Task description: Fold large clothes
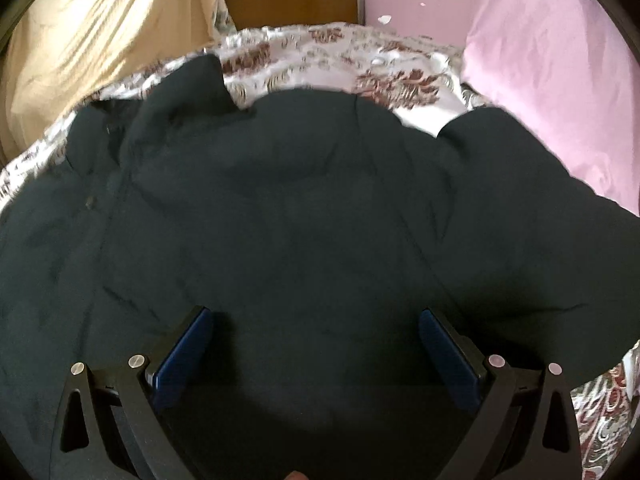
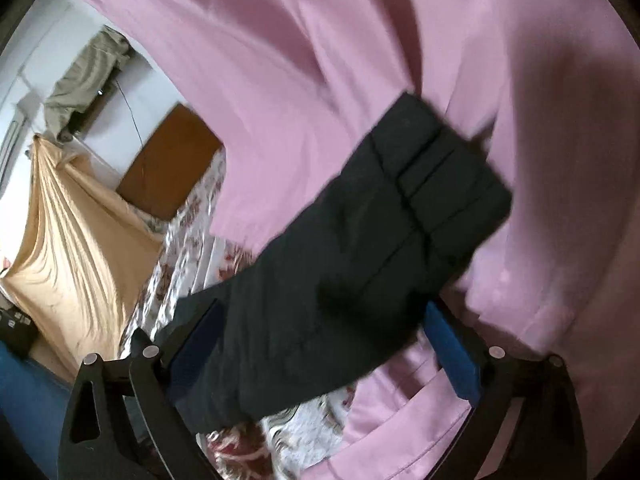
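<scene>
Left tongs (image 1: 316, 344): apart, nothing clamped, poised over near middle of dark jacket (image 1: 280, 200), evidently to seize a fold line. Right tongs (image 2: 320, 344): apart, straddling the jacket's sleeve (image 2: 360, 248) without pinching; sleeve thrown onto pink sheet (image 2: 320, 60), likely awaiting folding inward. Jacket spread flat on floral bedspread (image 1: 340, 52) of bed.

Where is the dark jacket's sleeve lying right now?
In the right wrist view the sleeve runs diagonally across the middle, its cuff on the pink fabric, floral bedspread to its left.
</scene>
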Available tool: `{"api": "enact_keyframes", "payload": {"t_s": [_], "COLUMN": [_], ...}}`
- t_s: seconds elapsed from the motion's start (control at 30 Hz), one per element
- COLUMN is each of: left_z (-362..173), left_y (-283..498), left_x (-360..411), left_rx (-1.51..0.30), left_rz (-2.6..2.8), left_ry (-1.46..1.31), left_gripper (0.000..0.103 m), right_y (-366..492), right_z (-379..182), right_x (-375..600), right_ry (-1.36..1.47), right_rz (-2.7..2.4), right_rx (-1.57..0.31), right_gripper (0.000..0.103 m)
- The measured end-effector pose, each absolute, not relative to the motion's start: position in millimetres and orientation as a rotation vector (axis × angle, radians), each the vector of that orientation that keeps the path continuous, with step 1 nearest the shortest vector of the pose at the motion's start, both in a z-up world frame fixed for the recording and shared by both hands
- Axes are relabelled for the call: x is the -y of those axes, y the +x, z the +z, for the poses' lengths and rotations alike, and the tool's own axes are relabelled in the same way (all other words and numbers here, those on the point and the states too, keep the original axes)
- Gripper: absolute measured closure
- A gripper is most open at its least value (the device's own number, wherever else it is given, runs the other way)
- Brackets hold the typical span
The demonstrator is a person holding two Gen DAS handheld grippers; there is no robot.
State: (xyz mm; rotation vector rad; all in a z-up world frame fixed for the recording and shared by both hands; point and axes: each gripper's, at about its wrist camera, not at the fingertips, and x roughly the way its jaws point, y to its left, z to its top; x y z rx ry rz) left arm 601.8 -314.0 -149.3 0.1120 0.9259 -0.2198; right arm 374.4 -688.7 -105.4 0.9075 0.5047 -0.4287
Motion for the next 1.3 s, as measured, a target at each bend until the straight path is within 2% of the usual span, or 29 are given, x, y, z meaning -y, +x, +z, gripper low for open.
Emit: {"api": "enact_keyframes", "payload": {"t_s": [0.17, 0.2, 0.23, 0.27, 0.33, 0.43, 0.63, 0.9, 1.13, 1.3], "left_z": [-159, -161, -161, -162, -162, -157, -128, -83, -57, -51], "left_y": [601, 602, 603, 605, 605, 606, 594, 558, 534, 520], "left_x": [315, 315, 315, 316, 317, 311, 262, 151, 26, -52], "left_rx": [-0.924, -0.928, -0.932, -0.934, -0.937, -0.945, -0.990, -0.999, -1.007, -0.988], "left_rz": [-0.217, -0.217, -0.216, -0.215, -0.214, -0.241, -0.299, -0.264, -0.175, -0.147], "left_ry": [0.122, 0.123, 0.123, 0.126, 0.128, 0.090, -0.025, -0.013, -0.091, -0.208], "left_gripper": [0.000, 0.000, 0.000, 0.000, 0.000, 0.000, 0.000, 0.000, 0.000, 0.000], "right_y": [400, 405, 408, 409, 410, 419, 427, 469, 503, 528], "right_z": [-113, -115, -117, -119, -120, -117, -54, 50, 79, 59], "right_x": [686, 688, 690, 692, 694, 689, 642, 514, 385, 289], "right_ry": [0.883, 0.883, 0.890, 0.899, 0.910, 0.896, 0.709, 0.454, 0.257, 0.134], "right_rz": [-0.559, -0.597, -0.637, -0.666, -0.677, -0.658, -0.580, -0.325, -0.112, 0.022], "right_rx": [-0.545, -0.541, -0.538, -0.529, -0.507, -0.477, -0.383, -0.295, -0.355, -0.461], "right_gripper": [0.012, 0.021, 0.035, 0.042, 0.076, 0.092, 0.095, 0.095, 0.095, 0.095]}}
